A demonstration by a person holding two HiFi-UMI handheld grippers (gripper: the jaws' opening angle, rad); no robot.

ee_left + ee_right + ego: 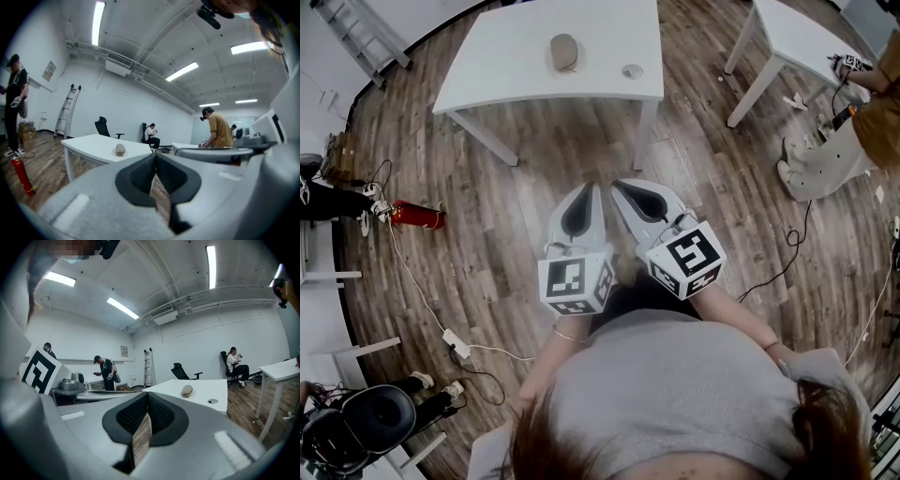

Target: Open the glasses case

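Glasses case lies on the white tabletop, top centre of frame, long axis approx up-down; left gripper and right gripper — jaws of both pressed together, nothing held — hang mid-frame, well below it (case sits slightly left, so L looks nearer).

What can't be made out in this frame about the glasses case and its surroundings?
- Glasses case: too small and distant in all three views to show its seam or hinge.
- Small round object on the white table: too small to identify.
- Person at the head view's right edge: cut off by the frame.
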